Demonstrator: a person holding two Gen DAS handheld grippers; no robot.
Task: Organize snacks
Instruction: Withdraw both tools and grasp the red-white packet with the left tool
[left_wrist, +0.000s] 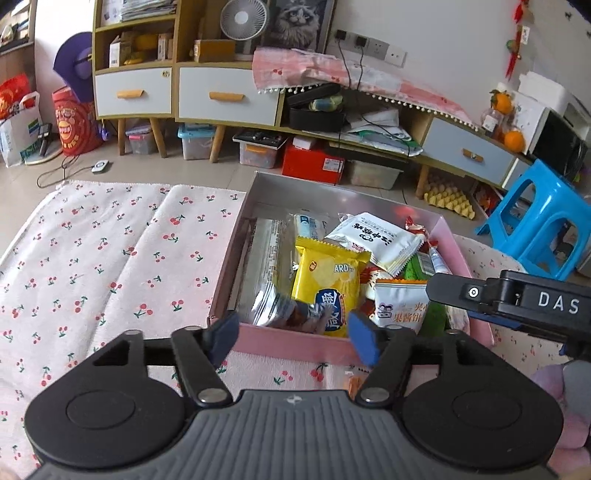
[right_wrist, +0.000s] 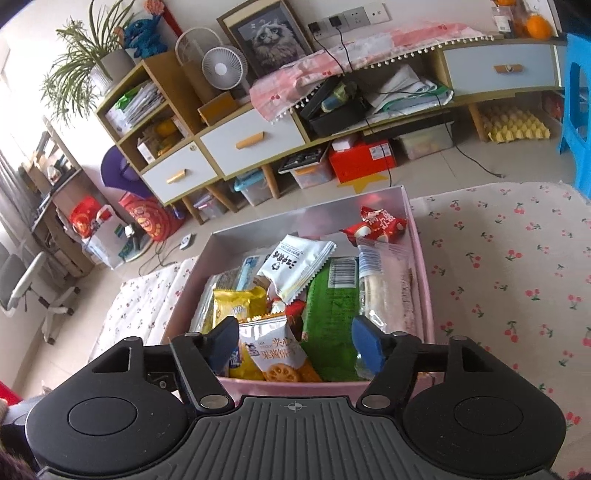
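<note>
**Both grippers held open over the near edge of the snack box**

The left gripper is seen with its blue pads spread apart and nothing held between them; it is poised just above the near wall of the pink box. Beyond its fingertips, inside the near-left part of the box, a silver-wrapped packet is lying against a yellow chip packet. The right gripper is likewise released, jaws wide and empty, over the near edge of the same box; in the left wrist view its black body is seen reaching in from the right over the box's near-right corner.

Below the right gripper's pads a white-and-orange biscuit packet is set against the near wall, with a green packet beside it to the right and a clear-wrapped long packet along the right wall. Further in, a white sachet with black lettering is propped on top of the pile, and a red packet is lodged towards the far-right corner.

The box is placed on a white cloth with a cherry print, which is spread on both sides of it. Beyond the far edge of the cloth, a tiled floor, a low cabinet with white drawers and a blue plastic stool are seen.
</note>
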